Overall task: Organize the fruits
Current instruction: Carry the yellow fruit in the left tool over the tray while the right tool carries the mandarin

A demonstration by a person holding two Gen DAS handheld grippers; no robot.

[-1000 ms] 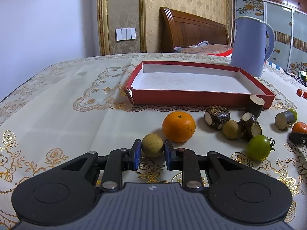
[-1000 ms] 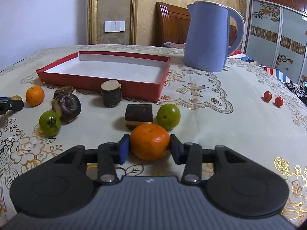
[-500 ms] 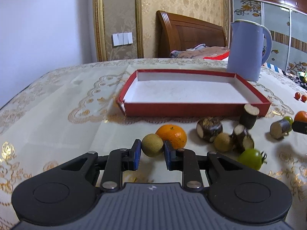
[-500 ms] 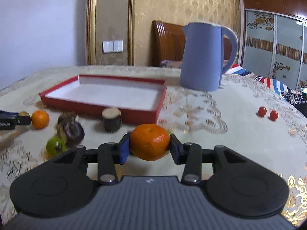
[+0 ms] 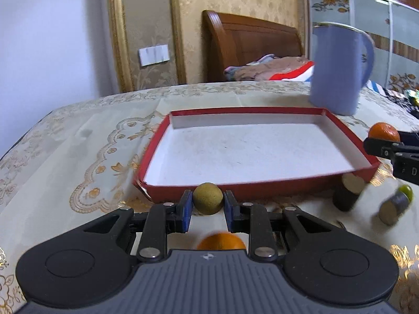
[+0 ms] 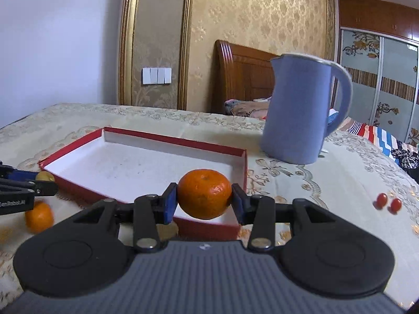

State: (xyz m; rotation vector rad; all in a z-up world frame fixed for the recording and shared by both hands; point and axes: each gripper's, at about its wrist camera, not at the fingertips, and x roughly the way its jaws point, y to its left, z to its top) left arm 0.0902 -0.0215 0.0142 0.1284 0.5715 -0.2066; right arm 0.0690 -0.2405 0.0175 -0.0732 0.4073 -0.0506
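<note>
While the left gripper clamps a brown-green round fruit, the right gripper grips a mandarin by the red tray.

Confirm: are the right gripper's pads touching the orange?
Touching. The right wrist view shows both blue pads pressed against the orange's sides, holding it in the right gripper.

Left gripper fingers clamped, right gripper fingers clamped, both tilted downward

Both grippers w/ fruit lifted off table, now nearer red tray.
</note>
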